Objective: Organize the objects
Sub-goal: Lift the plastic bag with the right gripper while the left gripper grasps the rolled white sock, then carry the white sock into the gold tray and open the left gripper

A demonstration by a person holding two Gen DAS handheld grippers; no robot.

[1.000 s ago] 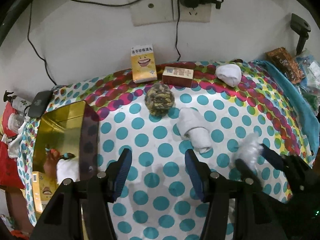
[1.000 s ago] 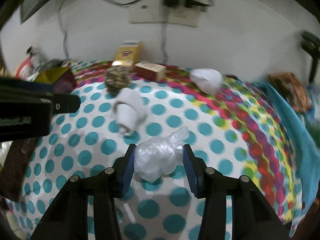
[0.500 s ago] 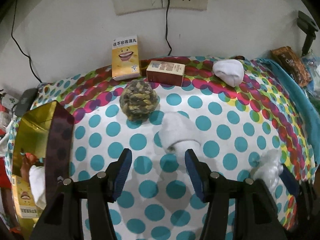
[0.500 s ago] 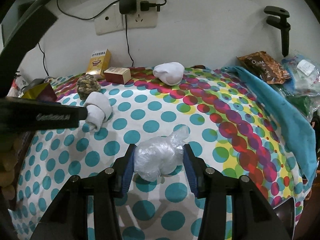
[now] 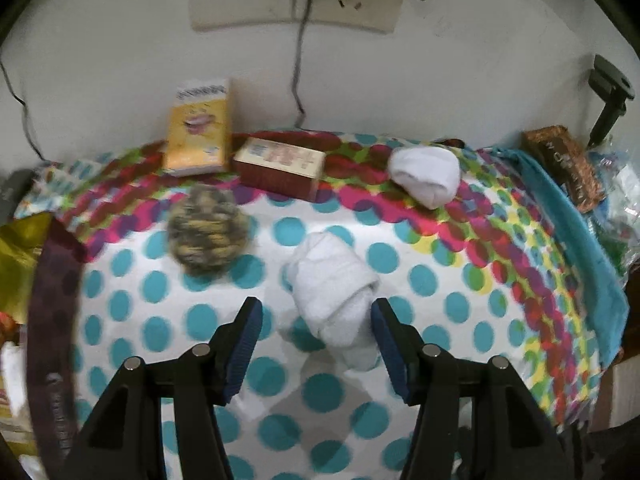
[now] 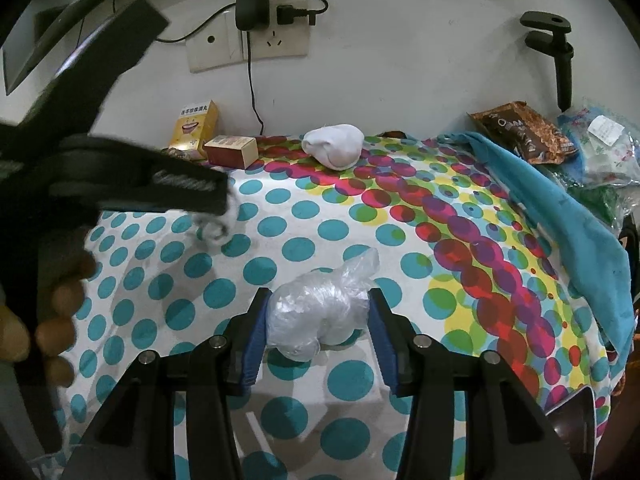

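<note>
We've got the left gripper [image 5: 316, 334] opening w/ the rolled white sock [image 5: 334, 294] between its pads, untouched; right gripper [image 6: 316, 330] clamps the plastic bag [image 6: 320, 312] on the dotted cloth [image 6: 360, 208]. Risk: slick bag slips, sock unrolls if pinched off-centre.

Polka-dot cloth [image 5: 460, 308] carries rolled towel [image 5: 332, 288], boxes [image 5: 280, 164], woven ball [image 5: 206, 236].

Crinkly glossy plastic bag [image 6: 320, 314], cloth tablecloth [image 6: 400, 216]
</note>
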